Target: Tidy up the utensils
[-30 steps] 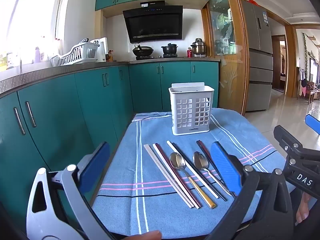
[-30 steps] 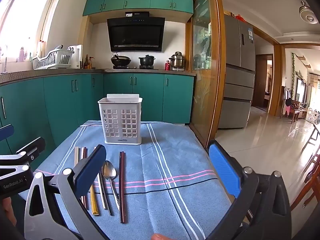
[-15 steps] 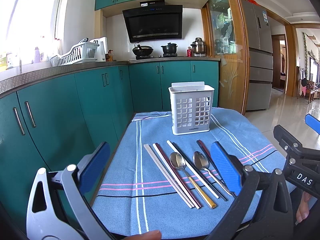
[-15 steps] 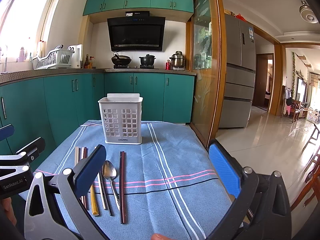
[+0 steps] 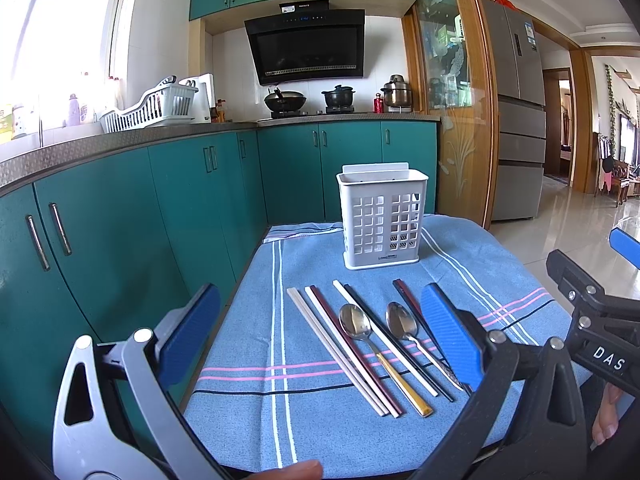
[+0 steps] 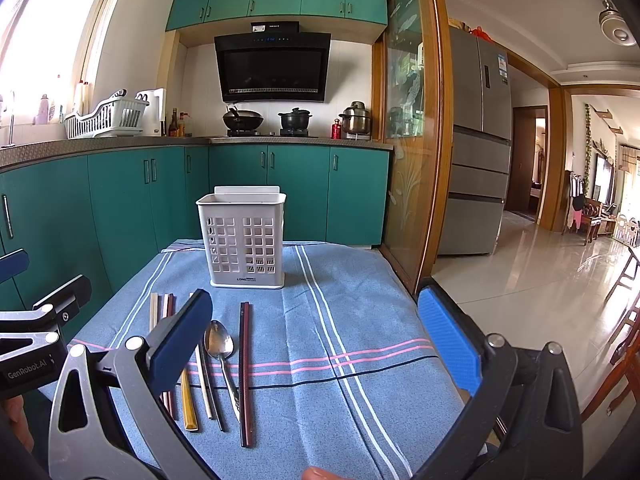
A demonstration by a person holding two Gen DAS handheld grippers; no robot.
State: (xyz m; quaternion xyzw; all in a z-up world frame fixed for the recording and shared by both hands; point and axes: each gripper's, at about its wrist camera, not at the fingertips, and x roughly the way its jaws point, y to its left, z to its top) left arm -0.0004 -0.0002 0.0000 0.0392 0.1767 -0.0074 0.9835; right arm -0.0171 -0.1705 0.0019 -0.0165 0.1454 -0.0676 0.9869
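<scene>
1. Both grippers are empty with jaws wide apart, hovering at the near edge of the blue cloth (image 5: 248,320). Nothing picked up yet.
2. The utensils lie in a row on the cloth, centre of the left wrist view: pale chopsticks (image 5: 332,344), gold-handled spoon (image 5: 356,326), silver spoon (image 5: 400,322), dark red chopsticks (image 6: 245,360) at the right end of the row.
3. Long axes all run near-to-far, pointing roughly at the white holder (image 5: 382,220), which stands upright just beyond their far tips.
4. In the right wrist view the row sits lower left, partly behind that gripper's left finger (image 6: 180,336). The left gripper (image 5: 320,332) frames most of the row between its fingers, so I'd guess it's better lined up for a first grab, across a handle.
</scene>
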